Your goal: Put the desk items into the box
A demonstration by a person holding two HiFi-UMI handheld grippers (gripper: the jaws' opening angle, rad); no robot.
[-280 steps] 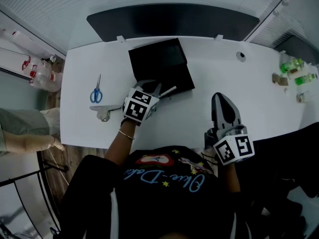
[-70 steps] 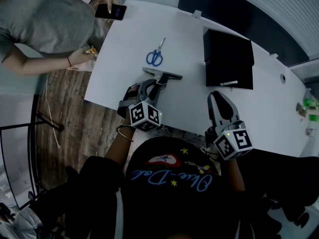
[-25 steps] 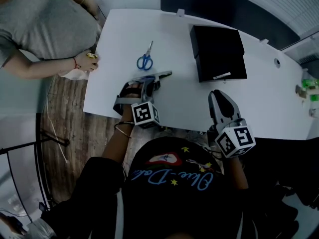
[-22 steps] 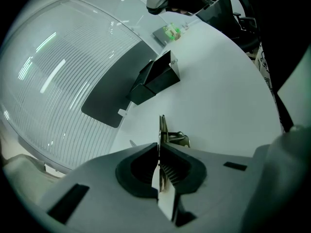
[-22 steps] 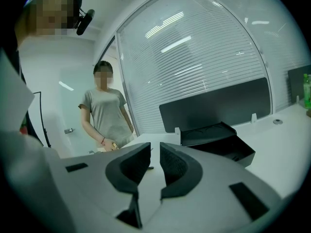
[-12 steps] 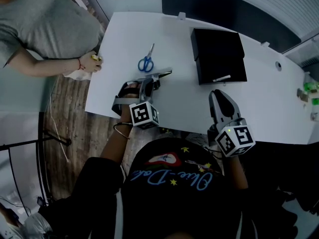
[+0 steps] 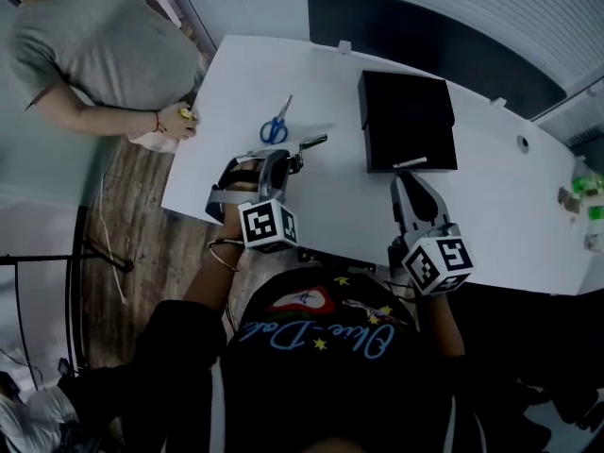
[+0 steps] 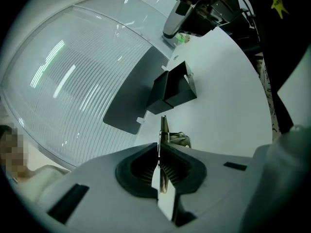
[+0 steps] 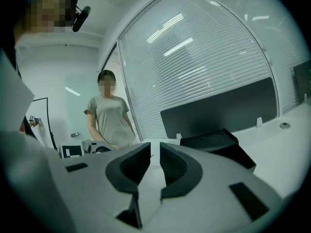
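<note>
A black box [image 7: 408, 121] stands open on the white table [image 7: 340, 201], with a white pen [image 7: 410, 162] at its near edge. My left gripper [image 7: 289, 159] is shut on a flat grey metal tool [image 7: 311, 142], held just above the table left of the box. The left gripper view shows the tool's thin blade [image 8: 164, 130] pinched between the pads [image 8: 171, 165], with the box [image 8: 170, 89] beyond. Blue-handled scissors [image 7: 275, 126] lie further left. My right gripper [image 7: 408, 182] hovers near the box's front edge, its jaws almost together with nothing between them [image 9: 155, 147].
A person in a grey shirt [image 7: 104, 45] stands at the table's left corner, one hand on a white cloth [image 7: 151, 142]. A dark panel [image 7: 425, 36] runs along the table's far edge. Green bottles [image 7: 587, 185] stand at the far right.
My left gripper has risen off the table with the metal tool pinched in it. The right gripper has edged slightly toward the box.
</note>
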